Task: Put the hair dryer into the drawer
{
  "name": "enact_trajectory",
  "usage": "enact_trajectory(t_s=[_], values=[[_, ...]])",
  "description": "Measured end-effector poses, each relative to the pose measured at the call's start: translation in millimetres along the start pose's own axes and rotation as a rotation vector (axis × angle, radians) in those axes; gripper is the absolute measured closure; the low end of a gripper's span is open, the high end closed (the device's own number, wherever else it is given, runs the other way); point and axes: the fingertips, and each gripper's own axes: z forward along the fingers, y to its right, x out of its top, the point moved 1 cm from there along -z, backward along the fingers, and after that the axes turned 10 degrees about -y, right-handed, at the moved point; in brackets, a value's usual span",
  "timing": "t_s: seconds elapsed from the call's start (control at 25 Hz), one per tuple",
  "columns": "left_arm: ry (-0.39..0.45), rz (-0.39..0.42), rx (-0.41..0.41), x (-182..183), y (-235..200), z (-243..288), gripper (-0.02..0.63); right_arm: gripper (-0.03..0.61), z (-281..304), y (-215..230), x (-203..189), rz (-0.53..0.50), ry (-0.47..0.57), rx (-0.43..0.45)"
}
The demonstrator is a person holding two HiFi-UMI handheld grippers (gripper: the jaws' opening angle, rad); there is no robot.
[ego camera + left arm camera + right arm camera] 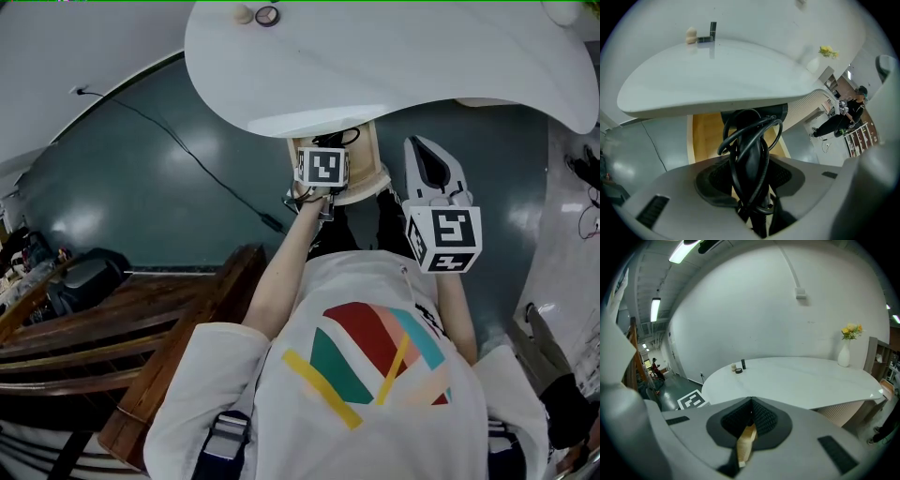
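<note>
A grey-green floor (141,178) is spreading under a white round bench (394,66), and a pale wooden drawer (705,136) is standing open beneath its edge. The left gripper (750,183) is clamping the black dryer (750,154) by its handle and holding it over the drawer. The right gripper (751,413) is idling beside it, jaws together and empty. The dryer is looking like rigid, smooth plastic, probably head-heavy, so the handle is offering the firmest hold. The cord (736,136), looped loosely round it, is likely threatening to snag.
</note>
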Motion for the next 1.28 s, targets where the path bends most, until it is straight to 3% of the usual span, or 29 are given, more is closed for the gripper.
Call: enact_trajectory(t_s=[0.68, 1.28], values=[[0.291, -0.117, 0.005, 31.3, -15.3, 37.6, 0.426, 0.568, 6.2, -20.0, -47.1, -0.091, -0.146, 0.031], [0.35, -0.243, 0.025, 48.4, -46.7, 75.7, 0.426, 0.568, 25.5, -20.4, -55.9, -0.105, -0.184, 0.063]])
